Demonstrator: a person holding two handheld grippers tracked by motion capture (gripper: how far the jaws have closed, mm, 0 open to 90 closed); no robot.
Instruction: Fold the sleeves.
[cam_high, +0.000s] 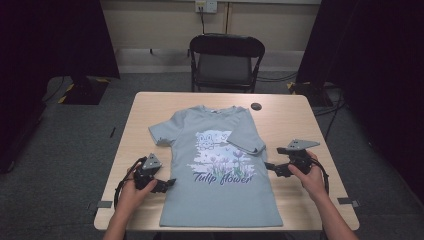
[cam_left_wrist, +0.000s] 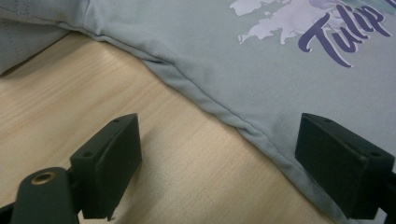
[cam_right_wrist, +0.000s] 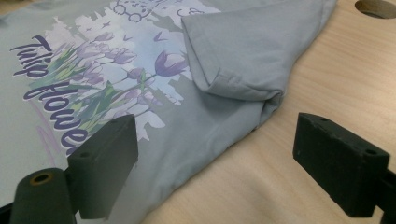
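Two grippers flank a flat T-shirt

Both sets of jaws gape wide and hold nothing. The grey T-shirt lies flat on the desk; its side hems run between the jaws of the left gripper and right gripper.

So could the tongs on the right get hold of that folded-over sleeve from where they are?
Probably yes. The right tongs are open beside the shirt, and the folded sleeve lies just ahead with nothing between them but bare table.
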